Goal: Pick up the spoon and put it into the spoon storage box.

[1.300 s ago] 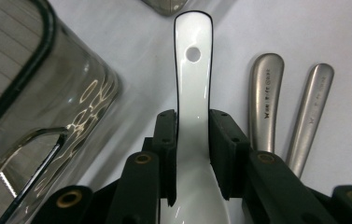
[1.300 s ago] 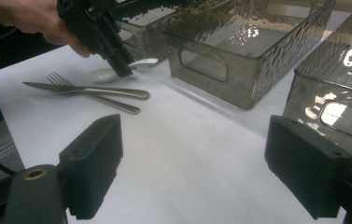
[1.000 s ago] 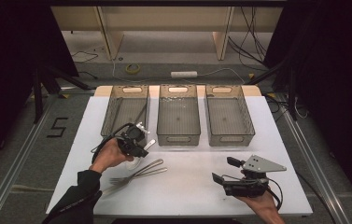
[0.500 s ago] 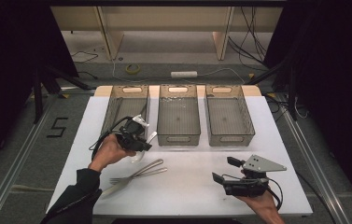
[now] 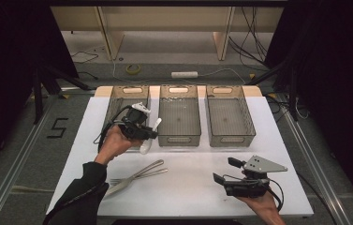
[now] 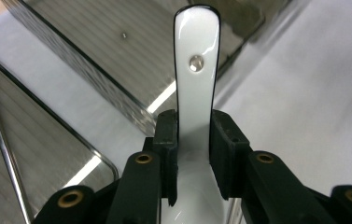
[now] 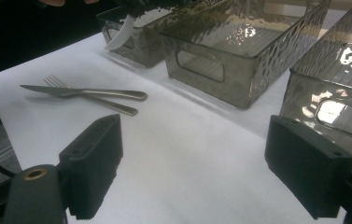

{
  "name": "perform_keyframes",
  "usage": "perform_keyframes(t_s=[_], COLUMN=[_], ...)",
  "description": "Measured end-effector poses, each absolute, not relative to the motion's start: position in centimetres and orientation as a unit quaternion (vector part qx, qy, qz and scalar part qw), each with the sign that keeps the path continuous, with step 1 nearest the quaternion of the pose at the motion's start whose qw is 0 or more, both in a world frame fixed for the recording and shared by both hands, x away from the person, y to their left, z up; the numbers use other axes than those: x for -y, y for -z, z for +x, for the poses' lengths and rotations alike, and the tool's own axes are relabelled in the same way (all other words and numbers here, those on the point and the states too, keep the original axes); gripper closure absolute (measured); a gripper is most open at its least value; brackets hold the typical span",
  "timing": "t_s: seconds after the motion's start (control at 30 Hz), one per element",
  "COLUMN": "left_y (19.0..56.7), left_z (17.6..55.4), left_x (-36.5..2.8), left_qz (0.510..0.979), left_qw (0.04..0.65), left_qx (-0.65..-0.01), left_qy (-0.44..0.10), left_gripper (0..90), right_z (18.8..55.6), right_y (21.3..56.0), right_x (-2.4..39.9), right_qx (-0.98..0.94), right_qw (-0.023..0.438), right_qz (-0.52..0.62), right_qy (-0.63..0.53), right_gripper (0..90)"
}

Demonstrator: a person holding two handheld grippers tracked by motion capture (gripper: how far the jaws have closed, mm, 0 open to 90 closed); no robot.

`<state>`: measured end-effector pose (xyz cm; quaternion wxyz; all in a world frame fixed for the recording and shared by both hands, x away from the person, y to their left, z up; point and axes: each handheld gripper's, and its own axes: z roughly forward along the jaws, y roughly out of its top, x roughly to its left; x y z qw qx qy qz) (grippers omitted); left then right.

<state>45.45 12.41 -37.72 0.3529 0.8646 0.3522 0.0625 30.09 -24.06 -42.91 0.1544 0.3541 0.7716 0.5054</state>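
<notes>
White spoon pinched in the left jaws.

The left gripper (image 6: 190, 140) clamps the spoon (image 6: 196, 70) by its neck, handle pointing out over the left bin (image 5: 118, 101). The right gripper (image 7: 192, 172) gapes wide, holding nothing. A "5" (image 5: 58, 127) marks the floor.

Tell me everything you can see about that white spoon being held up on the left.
The white spoon looks like glossy ceramic, with a flat, round-ended handle bearing a small silvery dot near its tip. The left gripper is shut on it, its black fingers pressing both sides where handle meets bowl. It hangs in the air, clear of the table, with its handle toward the left grey bin and the middle one. Only the fingers touch it.
</notes>
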Motion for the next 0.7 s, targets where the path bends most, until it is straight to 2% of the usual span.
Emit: perform_keyframes(t_s=[0.37,0.7], left_y=[35.3,34.8], left_z=[47.6,49.1], left_x=[-11.0,-9.9], left_qz=[0.850,0.838], left_qw=[0.374,0.388], left_qx=[-0.363,-0.375], left_qy=[-0.078,-0.087], left_gripper=[73.3,73.3], right_z=[30.1,30.1], right_y=[42.8,42.8], right_x=[24.1,24.1], right_qx=[-0.770,-0.770], right_qw=[0.156,0.156], right_qz=[0.353,0.353], right_qy=[-0.508,-0.508], right_gripper=[20.1,20.1])
